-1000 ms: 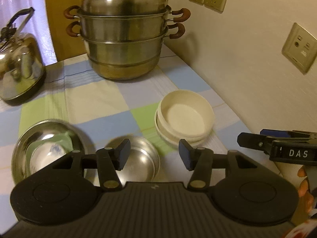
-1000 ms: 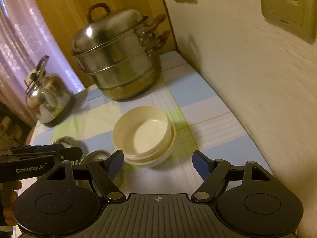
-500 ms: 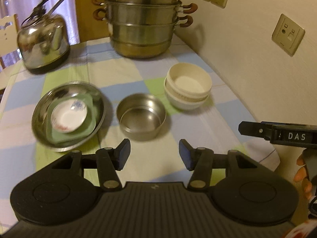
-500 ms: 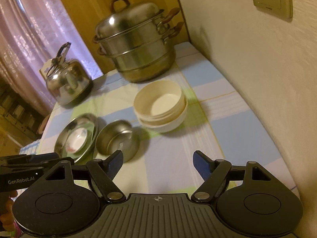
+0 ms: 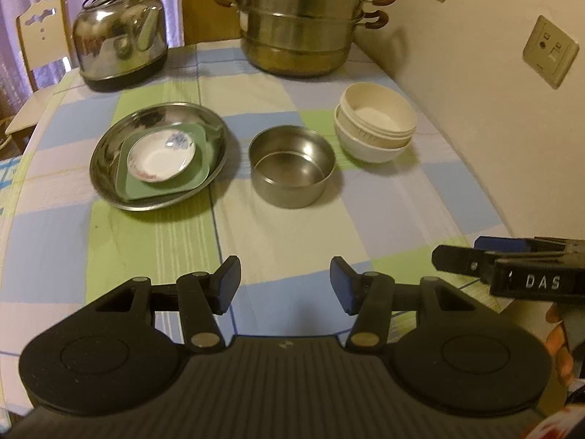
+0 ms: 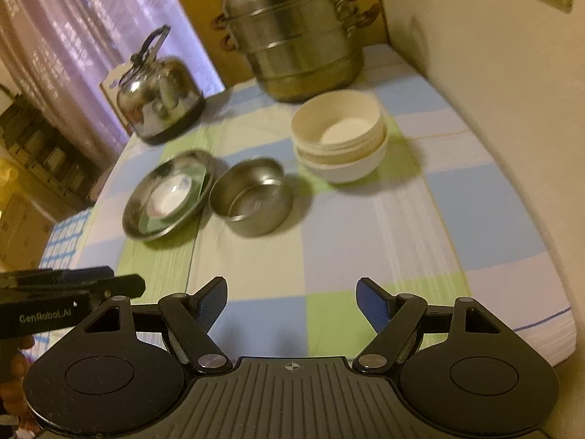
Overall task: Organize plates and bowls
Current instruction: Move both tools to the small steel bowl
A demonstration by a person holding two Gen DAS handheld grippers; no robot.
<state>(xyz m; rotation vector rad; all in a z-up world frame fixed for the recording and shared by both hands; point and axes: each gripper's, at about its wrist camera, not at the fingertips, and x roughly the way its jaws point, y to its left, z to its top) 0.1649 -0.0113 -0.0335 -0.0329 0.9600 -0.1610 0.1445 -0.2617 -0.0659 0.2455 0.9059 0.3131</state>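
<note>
- left gripper: jaws spread partway, nothing between, blue pads bare, hovering over near edge of checked tablecloth, pointing down at the dishes
- right gripper: jaws spread wider, nothing between, also over near edge of the cloth, well short of every dish
- in left wrist view, right gripper seen side-on at right edge, fingers of a hand under it
- in right wrist view, left gripper seen side-on at left edge, lettering on its body
- steel bowl: nearest dish, centre of table, upright, empty, standing alone
- steel plate: just left of steel bowl, rims close, touching or not cannot tell
- green square plate: lying inside steel plate, slightly tilted against its rim
- white floral saucer: on top of green square plate, blue flower print on far rim
- cream bowls: nested stack right of steel bowl, apart from it, near the wall; count unclear, at least two
- steamer pot: far end of table behind cream bowls, tiered, brown handles
- kettle: far left of table, shiny, black handle
- wall socket: on wall at right
- chair: pale, behind kettle off table edge
</note>
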